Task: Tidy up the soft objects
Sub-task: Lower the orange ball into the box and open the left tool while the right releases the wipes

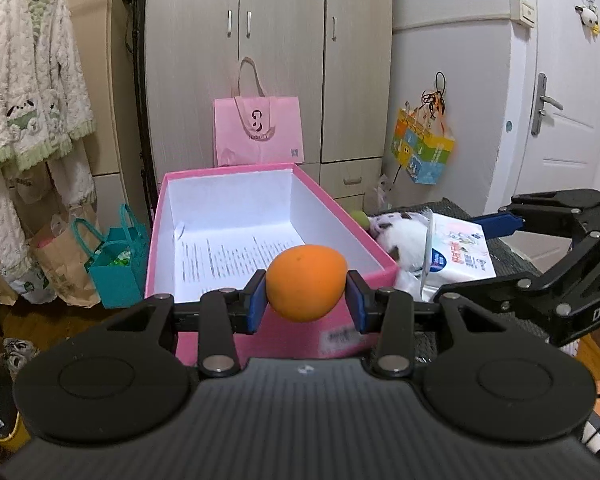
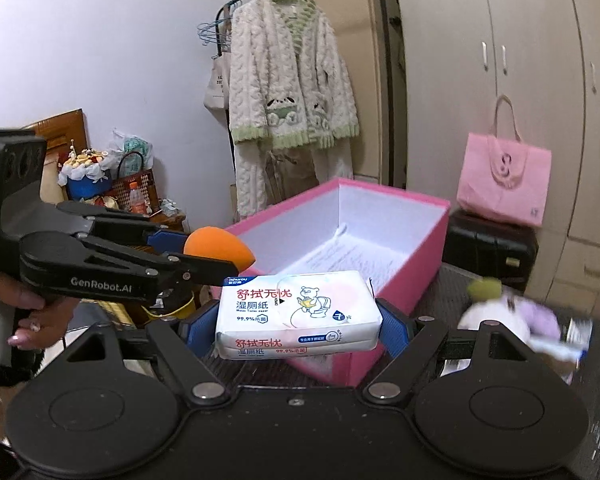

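My left gripper (image 1: 306, 294) is shut on an orange egg-shaped sponge (image 1: 306, 282) and holds it above the near edge of an open pink box (image 1: 260, 340) with white walls and a printed sheet inside. The sponge also shows in the right wrist view (image 2: 218, 249), at the box's (image 2: 404, 276) left corner. My right gripper (image 2: 298, 322) is shut on a white pack of wet wipes (image 2: 296, 314), held just in front of the box. The pack (image 1: 456, 252) shows right of the box in the left wrist view. A white and purple plush toy (image 2: 508, 316) lies right of the box.
A pink tote bag (image 1: 258, 130) stands behind the box against grey wardrobes. A fluffy white robe (image 2: 288, 96) hangs on a rack to the left. Teal and brown bags (image 1: 116, 264) sit on the floor left of the box. A black case (image 2: 490, 248) is behind the box.
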`<action>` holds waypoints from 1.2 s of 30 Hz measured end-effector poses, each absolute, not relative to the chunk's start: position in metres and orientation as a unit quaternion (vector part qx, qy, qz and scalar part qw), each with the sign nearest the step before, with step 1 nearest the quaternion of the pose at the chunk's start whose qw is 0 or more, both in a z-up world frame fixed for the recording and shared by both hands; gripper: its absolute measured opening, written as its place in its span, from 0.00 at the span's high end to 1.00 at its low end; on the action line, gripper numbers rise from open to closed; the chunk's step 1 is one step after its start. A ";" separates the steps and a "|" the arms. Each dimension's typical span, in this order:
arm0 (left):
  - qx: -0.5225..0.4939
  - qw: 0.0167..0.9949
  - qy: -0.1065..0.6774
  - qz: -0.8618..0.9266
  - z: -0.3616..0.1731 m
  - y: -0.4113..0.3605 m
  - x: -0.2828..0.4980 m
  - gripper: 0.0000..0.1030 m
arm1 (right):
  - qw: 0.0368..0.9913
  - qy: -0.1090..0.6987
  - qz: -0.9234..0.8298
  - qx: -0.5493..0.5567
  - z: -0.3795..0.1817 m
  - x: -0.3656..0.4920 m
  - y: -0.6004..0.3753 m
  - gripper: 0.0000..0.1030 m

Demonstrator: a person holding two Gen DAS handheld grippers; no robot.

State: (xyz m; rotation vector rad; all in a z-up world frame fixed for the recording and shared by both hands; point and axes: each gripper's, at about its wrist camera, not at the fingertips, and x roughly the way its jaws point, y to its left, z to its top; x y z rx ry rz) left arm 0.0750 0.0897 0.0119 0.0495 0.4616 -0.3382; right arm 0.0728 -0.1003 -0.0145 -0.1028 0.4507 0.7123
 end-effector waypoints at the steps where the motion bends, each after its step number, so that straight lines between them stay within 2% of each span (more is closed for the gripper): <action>1: 0.021 0.958 0.232 -0.169 0.014 0.092 0.084 0.61 | 0.912 0.214 0.345 -0.058 -0.012 0.078 -0.097 0.18; 10: -0.014 0.929 0.323 -0.182 0.015 0.107 0.187 0.61 | 0.897 0.206 0.345 -0.185 0.000 0.143 -0.052 0.18; 20: -0.030 0.886 0.438 -0.152 -0.022 0.103 0.298 0.61 | 0.830 0.287 0.373 -0.300 -0.025 0.225 -0.002 0.18; 24: -0.067 0.861 0.480 -0.156 -0.032 0.107 0.319 0.61 | 0.795 0.331 0.393 -0.324 -0.037 0.251 0.010 0.18; 32: -0.067 0.834 0.530 -0.136 -0.049 0.115 0.341 0.61 | 0.765 0.375 0.410 -0.326 -0.051 0.280 0.019 0.18; 36: -0.038 0.829 0.540 -0.140 -0.050 0.106 0.340 0.56 | 0.766 0.375 0.404 -0.332 -0.058 0.277 0.021 0.16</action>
